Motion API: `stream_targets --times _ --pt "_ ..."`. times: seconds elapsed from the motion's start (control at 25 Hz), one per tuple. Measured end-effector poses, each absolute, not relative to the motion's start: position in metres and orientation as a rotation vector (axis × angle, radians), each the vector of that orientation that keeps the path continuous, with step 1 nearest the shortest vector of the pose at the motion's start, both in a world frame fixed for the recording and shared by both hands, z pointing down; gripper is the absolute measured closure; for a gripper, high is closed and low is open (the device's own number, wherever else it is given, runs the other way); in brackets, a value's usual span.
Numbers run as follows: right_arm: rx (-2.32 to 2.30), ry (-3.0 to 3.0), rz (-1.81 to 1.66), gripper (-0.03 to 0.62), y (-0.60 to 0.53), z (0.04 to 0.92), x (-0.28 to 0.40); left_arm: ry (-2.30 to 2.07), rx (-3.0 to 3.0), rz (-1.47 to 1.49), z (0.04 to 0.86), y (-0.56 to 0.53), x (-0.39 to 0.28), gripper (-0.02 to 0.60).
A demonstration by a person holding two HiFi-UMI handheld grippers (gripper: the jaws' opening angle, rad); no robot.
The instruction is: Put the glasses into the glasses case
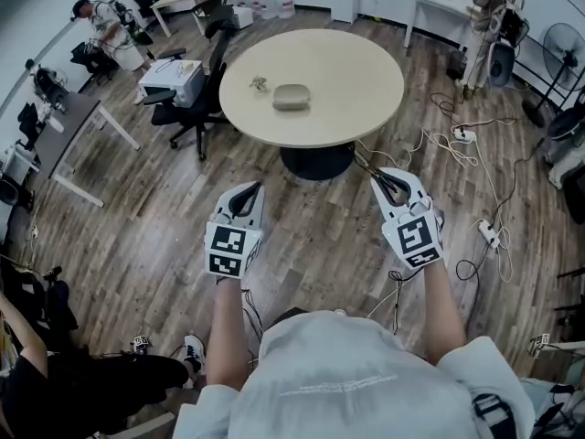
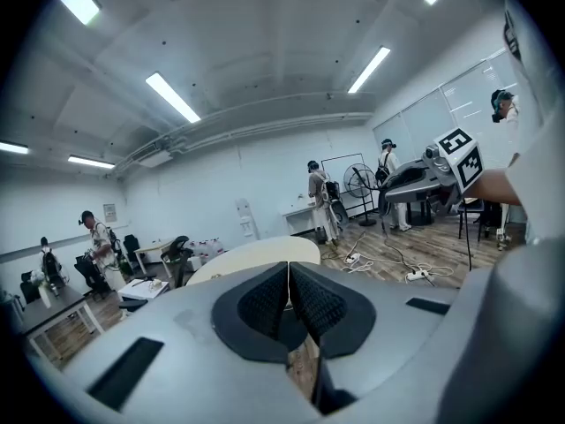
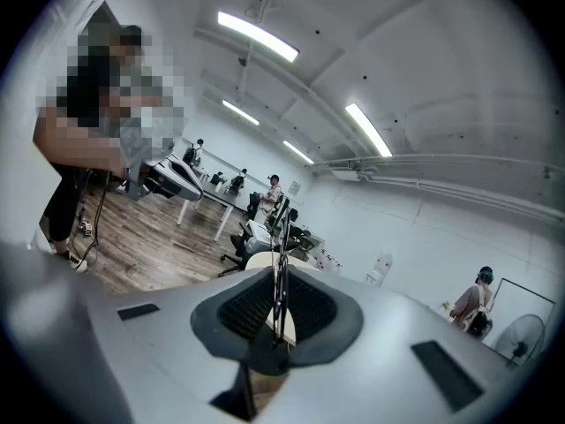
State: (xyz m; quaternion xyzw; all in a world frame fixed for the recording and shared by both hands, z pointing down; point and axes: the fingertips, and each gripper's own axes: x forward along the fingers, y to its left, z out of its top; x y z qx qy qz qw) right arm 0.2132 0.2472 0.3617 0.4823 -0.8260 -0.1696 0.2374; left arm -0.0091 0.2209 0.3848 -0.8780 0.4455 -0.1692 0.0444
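The left gripper [image 1: 247,192] and right gripper [image 1: 388,181] are seen with fingers closed together, empty. Well ahead on the worktop [image 1: 358,79], the glasses [image 1: 259,84] are laid just left of the glasses case [image 1: 292,97], nearer the left gripper.

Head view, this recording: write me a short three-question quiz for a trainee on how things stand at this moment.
1. True or false: the glasses already lie inside the glasses case.
2. Pick one. The left gripper and the right gripper are: A) over the round table; B) over the wooden floor, short of the table; C) touching the case.
3. Fill in: the jaws of both grippers are ____ and hold nothing.

Key:
1. False. The glasses lie on the table beside the case, to its left in the head view.
2. B.
3. Shut.
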Motion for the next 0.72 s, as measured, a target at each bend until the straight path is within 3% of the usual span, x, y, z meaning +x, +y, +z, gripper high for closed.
stream_targets --times 0.36,0.72 --pt "1.296 -2.412 -0.406 0.551 0.223 0.355 0.221 1.416 -2.683 -0.544 0.396 0.201 0.001 0.566" --pt "1.267 -2.369 -0.302 0.553 0.137 0.387 0.214 1.420 -2.712 -0.532 0.416 0.109 -0.014 0.568"
